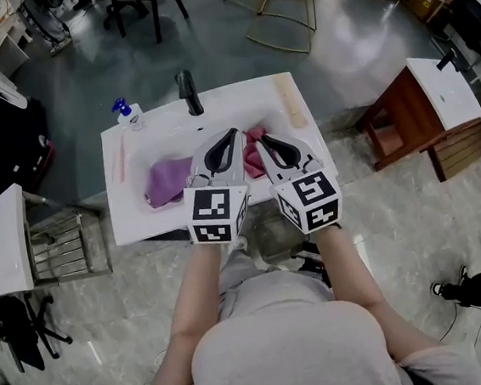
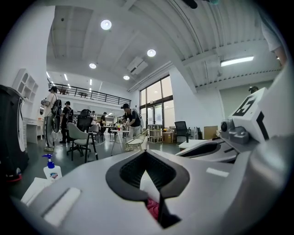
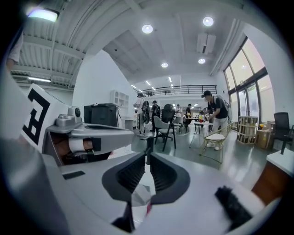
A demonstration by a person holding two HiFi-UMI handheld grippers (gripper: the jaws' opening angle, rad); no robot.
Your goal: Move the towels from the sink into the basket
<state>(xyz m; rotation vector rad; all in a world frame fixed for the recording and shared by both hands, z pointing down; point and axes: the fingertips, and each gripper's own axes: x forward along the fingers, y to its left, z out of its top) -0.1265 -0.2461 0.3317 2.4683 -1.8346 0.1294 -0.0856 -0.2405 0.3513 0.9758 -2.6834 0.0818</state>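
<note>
Left gripper [image 1: 233, 135] and right gripper [image 1: 262, 141] are closed, empty; pink towel [image 1: 253, 164] lies just below their 2 tips.

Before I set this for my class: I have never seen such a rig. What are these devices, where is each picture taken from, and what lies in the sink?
No robot here: a person holds a two-jaw gripper in each hand, the left gripper and the right gripper. The head view comes from a camera on the person's head, looking down. Each gripper view comes from a camera on that gripper, looking along its jaws. Below is a white sink with a black faucet and a soap bottle. In it lie a purple towel and a pink towel. Both grippers have jaws together and hold nothing.
</note>
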